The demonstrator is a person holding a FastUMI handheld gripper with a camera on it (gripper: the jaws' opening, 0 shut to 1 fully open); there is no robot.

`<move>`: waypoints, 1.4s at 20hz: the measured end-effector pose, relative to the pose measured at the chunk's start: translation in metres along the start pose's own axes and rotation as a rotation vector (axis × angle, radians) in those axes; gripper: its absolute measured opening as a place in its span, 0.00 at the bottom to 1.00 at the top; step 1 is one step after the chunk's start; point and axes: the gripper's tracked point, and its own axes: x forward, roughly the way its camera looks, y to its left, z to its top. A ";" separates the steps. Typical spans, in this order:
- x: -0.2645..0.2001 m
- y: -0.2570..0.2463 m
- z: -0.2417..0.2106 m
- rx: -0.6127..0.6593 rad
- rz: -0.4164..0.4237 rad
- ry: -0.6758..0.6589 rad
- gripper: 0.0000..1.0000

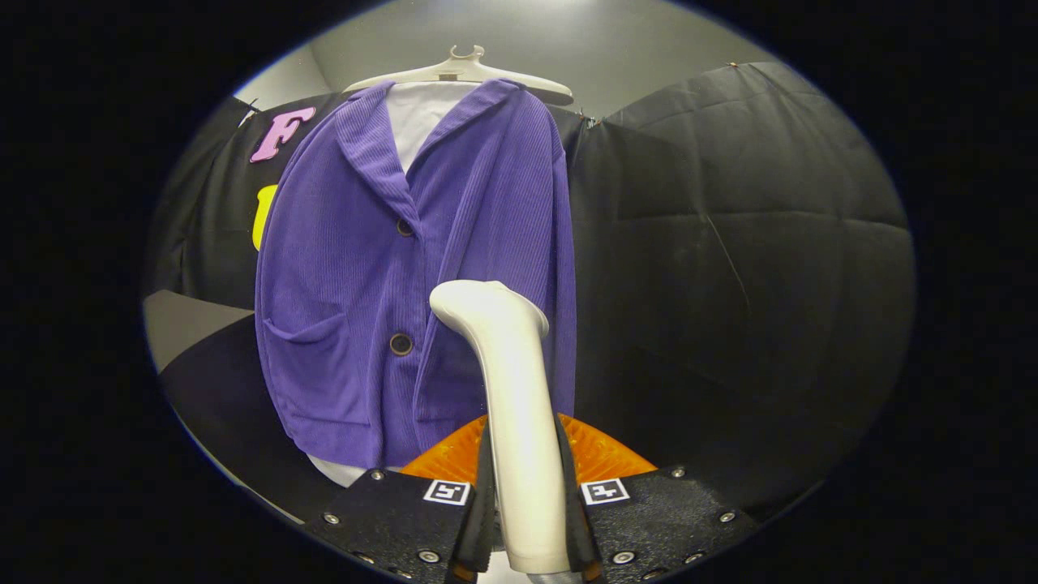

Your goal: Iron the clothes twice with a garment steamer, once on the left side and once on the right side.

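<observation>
A purple ribbed jacket (381,268) with dark buttons hangs on a pale hanger (462,73) over a white inner garment, in front of the black cloth wall. My gripper (525,511) is shut on the white garment steamer (511,389), both fingers pressing its handle from the two sides. The steamer stands upright between the fingers, its bent head level with the jacket's lower button and over the jacket's right front panel. I cannot tell whether the head touches the fabric.
Black cloth wall (730,268) spreads to the right of the jacket. A dark surface (219,389) lies below the jacket on the left, with a grey wall above the hanger.
</observation>
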 end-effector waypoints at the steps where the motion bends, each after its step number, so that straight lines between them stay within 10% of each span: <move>1: -0.001 0.000 -0.008 0.008 -0.003 0.013 0.35; 15: -0.034 0.019 -0.093 0.001 0.020 0.166 0.35; 28: -0.119 0.119 -0.055 -0.014 0.227 0.133 0.35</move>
